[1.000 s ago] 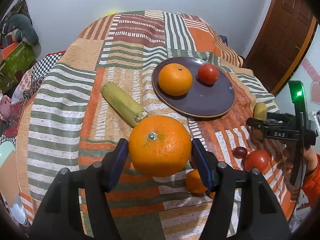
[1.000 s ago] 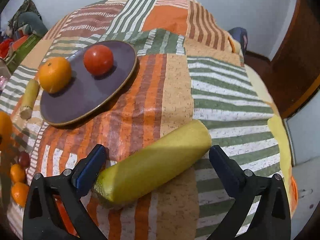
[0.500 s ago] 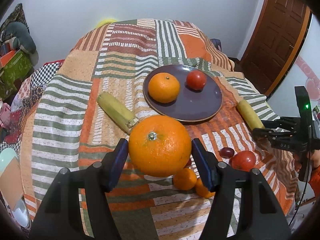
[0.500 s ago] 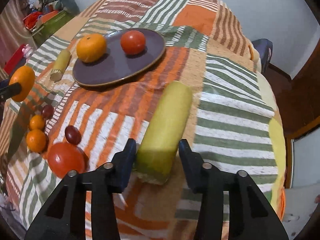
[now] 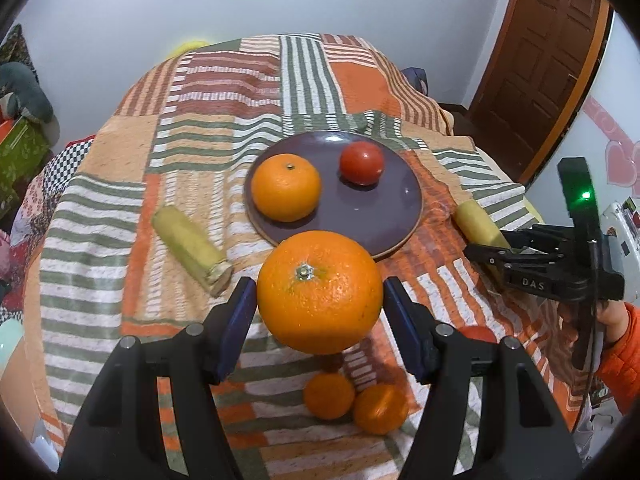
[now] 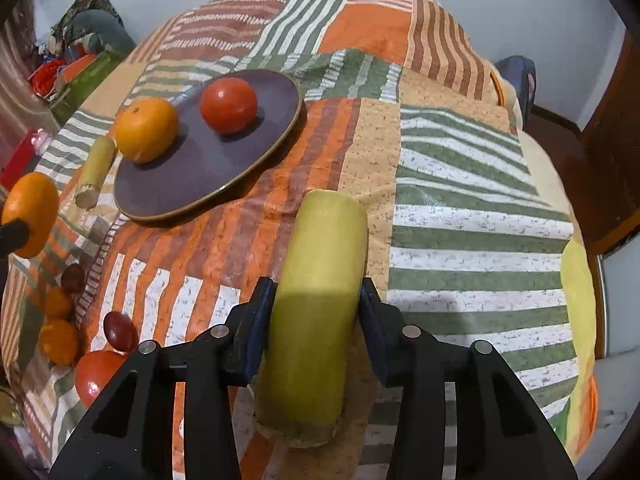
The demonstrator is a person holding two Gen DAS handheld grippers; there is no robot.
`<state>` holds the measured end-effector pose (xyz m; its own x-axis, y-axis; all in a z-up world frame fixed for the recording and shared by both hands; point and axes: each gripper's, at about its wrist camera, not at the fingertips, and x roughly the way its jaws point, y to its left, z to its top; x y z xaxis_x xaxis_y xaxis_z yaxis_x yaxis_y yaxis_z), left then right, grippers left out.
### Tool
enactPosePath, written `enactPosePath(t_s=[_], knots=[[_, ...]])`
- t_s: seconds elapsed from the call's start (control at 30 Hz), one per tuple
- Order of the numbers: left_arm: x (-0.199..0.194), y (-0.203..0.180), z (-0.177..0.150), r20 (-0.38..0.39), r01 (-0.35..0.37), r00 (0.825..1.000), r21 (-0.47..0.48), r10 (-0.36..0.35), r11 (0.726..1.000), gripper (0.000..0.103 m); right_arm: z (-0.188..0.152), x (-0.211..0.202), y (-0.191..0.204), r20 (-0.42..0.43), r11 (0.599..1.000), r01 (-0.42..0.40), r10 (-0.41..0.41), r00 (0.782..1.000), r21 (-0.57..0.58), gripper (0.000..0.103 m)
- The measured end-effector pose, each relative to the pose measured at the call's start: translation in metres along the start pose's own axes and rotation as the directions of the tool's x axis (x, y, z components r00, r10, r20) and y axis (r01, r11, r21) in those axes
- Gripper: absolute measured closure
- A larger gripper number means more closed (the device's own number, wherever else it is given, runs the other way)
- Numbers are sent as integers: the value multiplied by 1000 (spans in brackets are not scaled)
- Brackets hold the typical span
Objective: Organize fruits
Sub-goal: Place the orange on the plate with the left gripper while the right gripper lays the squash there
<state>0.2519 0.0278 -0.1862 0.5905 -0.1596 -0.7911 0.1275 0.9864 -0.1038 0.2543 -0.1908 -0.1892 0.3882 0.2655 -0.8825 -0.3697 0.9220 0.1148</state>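
On the left of the striped cloth [image 5: 100,216] lies a yellow-green corn piece [image 5: 190,246], and next to it the left gripper [image 5: 319,304] holds a big orange [image 5: 319,291] tight between its blue pads, up above the cloth. Behind it the purple plate [image 5: 384,216] holds a smaller orange [image 5: 285,187] and a red tomato [image 5: 361,162], with two little oranges [image 5: 354,400] down in front. On the right, the right gripper [image 6: 318,328] holds a second yellow-green piece [image 6: 316,304] tight between its pads.
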Motion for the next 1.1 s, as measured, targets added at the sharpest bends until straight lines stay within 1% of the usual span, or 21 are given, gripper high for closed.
enactPosePath(t_s=[0.1,0.27,0.53,0.7,0.8,0.9,1.03,1.1], knots=[[7,-3,4,-5,3,1000,5,-3,1000,39,4,-9,5,30,999,-33,33,999,-13,66],[19,-4,15,-8,18,1000,1,-18,1000,39,21,-24,18,97,998,-48,53,994,-47,66],[44,-5,29,-33,17,999,22,-16,1000,39,53,-20,41,143,992,-75,90,986,-101,66],[62,1,33,-64,24,998,7,-24,1000,39,70,-7,57,139,985,-108,127,982,-135,66],[69,9,36,-73,46,996,-29,-48,998,39,77,4,70,118,977,-107,130,984,-186,66],[72,13,39,-72,63,995,-42,-66,997,39,82,13,79,98,970,-103,127,987,-220,66],[74,13,42,-77,66,995,-33,-68,997,39,86,22,80,74,969,-132,150,986,-207,66],[71,10,42,-54,58,997,-4,-58,998,38,86,28,79,61,969,-156,170,983,-189,66]])
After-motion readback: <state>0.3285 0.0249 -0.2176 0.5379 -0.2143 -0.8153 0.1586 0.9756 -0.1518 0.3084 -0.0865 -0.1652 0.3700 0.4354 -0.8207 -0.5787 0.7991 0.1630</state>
